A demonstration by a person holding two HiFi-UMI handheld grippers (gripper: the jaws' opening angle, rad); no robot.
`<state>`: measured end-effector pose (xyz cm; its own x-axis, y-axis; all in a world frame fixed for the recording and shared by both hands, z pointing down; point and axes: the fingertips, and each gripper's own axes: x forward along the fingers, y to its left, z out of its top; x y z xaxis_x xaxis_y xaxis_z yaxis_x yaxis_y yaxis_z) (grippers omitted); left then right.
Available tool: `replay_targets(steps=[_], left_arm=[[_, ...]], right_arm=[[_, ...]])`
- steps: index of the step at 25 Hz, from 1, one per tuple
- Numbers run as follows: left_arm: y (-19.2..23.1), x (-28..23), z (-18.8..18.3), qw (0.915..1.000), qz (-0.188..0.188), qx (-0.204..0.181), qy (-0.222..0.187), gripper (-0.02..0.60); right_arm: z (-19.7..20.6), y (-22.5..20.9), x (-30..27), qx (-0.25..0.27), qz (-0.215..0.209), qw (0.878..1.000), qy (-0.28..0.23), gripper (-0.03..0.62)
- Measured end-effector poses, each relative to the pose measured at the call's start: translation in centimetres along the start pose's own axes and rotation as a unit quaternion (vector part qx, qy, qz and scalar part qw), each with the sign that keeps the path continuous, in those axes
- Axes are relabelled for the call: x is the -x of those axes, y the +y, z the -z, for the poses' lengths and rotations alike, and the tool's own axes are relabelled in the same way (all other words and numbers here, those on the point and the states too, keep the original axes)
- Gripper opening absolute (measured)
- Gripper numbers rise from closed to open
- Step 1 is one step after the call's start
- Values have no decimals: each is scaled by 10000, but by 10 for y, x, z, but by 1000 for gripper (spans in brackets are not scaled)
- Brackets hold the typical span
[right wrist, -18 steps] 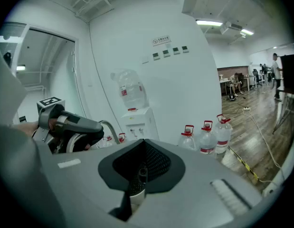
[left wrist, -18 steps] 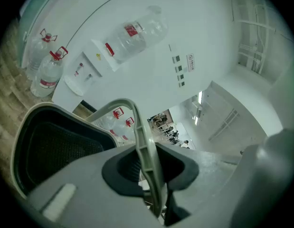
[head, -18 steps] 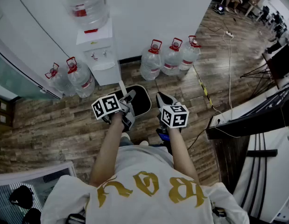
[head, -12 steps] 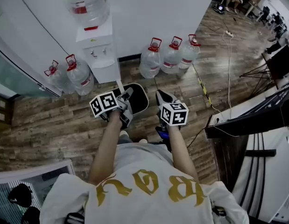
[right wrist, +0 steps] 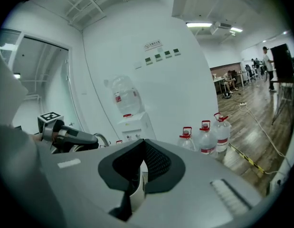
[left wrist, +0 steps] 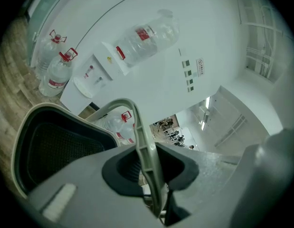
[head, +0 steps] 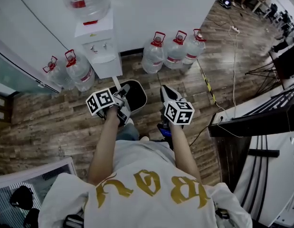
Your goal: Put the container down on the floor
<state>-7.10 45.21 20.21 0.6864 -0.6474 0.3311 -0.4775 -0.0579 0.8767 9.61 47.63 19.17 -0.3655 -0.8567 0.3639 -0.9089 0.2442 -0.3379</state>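
Note:
The container (head: pixel 133 95) is a black bin with a pale rim and a thin grey bail handle (left wrist: pixel 137 122). It hangs above the wood floor in front of the person. My left gripper (head: pixel 120 102) is shut on that handle, which runs up between its jaws (left wrist: pixel 147 171), and the bin's dark inside (left wrist: pixel 56 148) shows lower left. My right gripper (head: pixel 166 96) is to the right of the bin, apart from it. Its jaws (right wrist: pixel 139 170) stand shut with nothing held between them.
A white water dispenser (head: pixel 97 51) with a bottle on top stands against the wall just beyond the bin. Water jugs stand to its left (head: pixel 80 75) and right (head: pixel 175 56). A cable (head: pixel 233 56) and a taped strip (head: pixel 206 87) cross the floor. A dark desk (head: pixel 260 122) is at right.
The left gripper and the hanging bin have drifted slightly left. The right gripper has shifted a little to the right. Both stay shut.

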Motion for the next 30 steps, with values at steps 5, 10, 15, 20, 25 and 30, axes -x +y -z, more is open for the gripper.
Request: replay_targets(steps=[5,10,15,20,25,30], left_arm=[[15,-27,-18,9999,-95,92,37,66],[46,-83,-47,9993,-271,219,120,66],[69,-152,-95,9986,-335,288,289,64],[85,-217,-138,9971,-440,235,573,61],[97,-279,-182,9953,-488,55,835,60],[108,-320,-210,9898,-728,-389,1158,57]], right_arm=[[-1,-21,-27,-82,93,9997,194,28],[-6,-57,-71,-71,260,9991,329,28],[-30,-90,-144,-61,435,9980,465,28],[-55,-116,-213,-73,576,9964,618,28],[-77,-139,-274,-39,801,9942,722,28],[-97,-161,-311,168,952,9918,833,28]])
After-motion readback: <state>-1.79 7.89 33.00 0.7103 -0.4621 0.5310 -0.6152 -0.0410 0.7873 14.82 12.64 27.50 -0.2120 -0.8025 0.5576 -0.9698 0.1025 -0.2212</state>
